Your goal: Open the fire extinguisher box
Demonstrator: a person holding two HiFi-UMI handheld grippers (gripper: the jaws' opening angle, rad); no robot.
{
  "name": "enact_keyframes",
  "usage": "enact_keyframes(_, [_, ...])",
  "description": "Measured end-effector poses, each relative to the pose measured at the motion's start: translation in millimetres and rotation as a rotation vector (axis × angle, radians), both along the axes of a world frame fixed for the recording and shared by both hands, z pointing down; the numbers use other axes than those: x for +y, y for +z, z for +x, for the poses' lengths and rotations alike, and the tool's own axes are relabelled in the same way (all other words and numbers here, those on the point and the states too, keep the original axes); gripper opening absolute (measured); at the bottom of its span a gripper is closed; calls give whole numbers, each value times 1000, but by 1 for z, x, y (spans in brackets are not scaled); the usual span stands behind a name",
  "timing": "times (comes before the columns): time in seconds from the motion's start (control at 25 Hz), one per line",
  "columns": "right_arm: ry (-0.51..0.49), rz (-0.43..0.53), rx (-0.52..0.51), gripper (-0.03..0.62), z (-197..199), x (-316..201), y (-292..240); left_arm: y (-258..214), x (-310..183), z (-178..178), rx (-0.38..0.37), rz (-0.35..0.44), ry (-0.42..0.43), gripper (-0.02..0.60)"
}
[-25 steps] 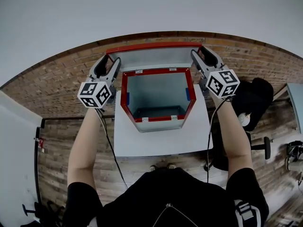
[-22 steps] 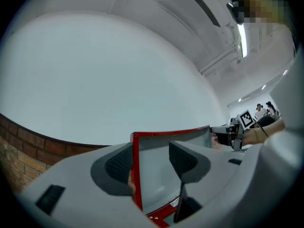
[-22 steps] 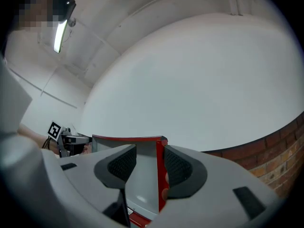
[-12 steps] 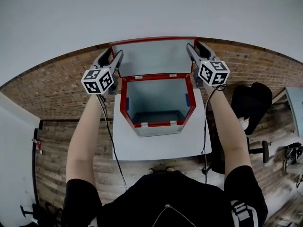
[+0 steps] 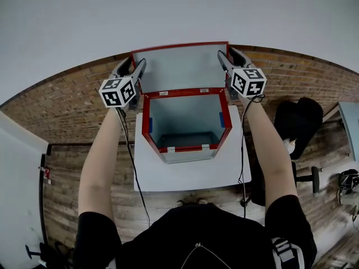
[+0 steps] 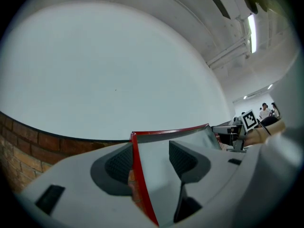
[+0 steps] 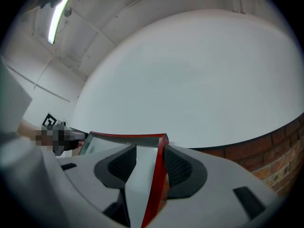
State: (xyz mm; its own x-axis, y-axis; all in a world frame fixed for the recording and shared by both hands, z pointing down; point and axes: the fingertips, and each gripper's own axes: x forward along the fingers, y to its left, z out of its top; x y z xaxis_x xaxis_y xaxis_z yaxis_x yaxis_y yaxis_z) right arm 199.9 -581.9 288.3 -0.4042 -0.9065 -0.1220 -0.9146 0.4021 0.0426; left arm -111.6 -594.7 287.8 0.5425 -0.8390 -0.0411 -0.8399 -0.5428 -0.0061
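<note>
- Fire extinguisher box (image 5: 185,114), head view: upright on white table (image 5: 190,175), mouth up, red rim all round; lid (image 5: 179,66) raised at far side, in front of white wall (image 5: 168,10).
- At lid's left edge, left gripper (image 5: 136,64); at its right edge, right gripper (image 5: 226,53); both about level, forearms running down either side of box, apart from it.
- Around: brick-pattern floor (image 5: 73,111); black chair (image 5: 300,122) right of table, near right forearm; black cable (image 5: 130,161) trailing from left gripper past table's left edge.
- Room: broad strip of table top in front of box, narrow margins at both sides.
- Left gripper view: jaws apart, straddling lid's red left edge; edge right at left pad (image 6: 118,163), grey lid face filling gap to other pad. White wall ahead, brick at lower left, ceiling light (image 6: 251,25) upper right, right gripper's marker cube past lid's far corner.
- Right gripper view: jaws apart, straddling lid's red right edge; edge close against right pad (image 7: 178,167), grey face between it and other pad. White wall ahead, brick at lower right, left gripper's cube at far left.
</note>
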Motion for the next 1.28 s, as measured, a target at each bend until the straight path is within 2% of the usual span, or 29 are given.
enact_keyframes(0.16, [-7, 5, 2, 195, 8, 8, -1, 0, 6, -10, 0, -14, -10, 275])
enact_keyframes(0.28, [28, 38, -8, 195, 20, 33, -8, -9, 27, -29, 13, 22, -42, 275])
enact_keyframes(0.48, [-26, 101, -24, 191, 8, 97, -21, -28, 102, -32, 48, 138, -35, 275])
enact_keyframes(0.68, [-72, 143, -42, 125, -15, 164, -24, -19, 181, -6, 48, 184, 41, 272])
enact_keyframes(0.84, [-96, 139, -62, 76, -36, 213, -6, 10, 229, 12, 64, 147, 102, 259])
enact_keyframes(0.96, [-122, 110, -35, 60, -53, 240, 18, 46, 253, 23, 34, 98, 134, 250])
enact_keyframes(1.12, [-133, 63, -3, 45, -66, 264, 51, 85, 281, 34, -6, 61, 157, 198])
enact_keyframes(1.28, [-161, 30, 6, 37, -75, 289, 81, 114, 308, 46, 3, 22, 184, 146])
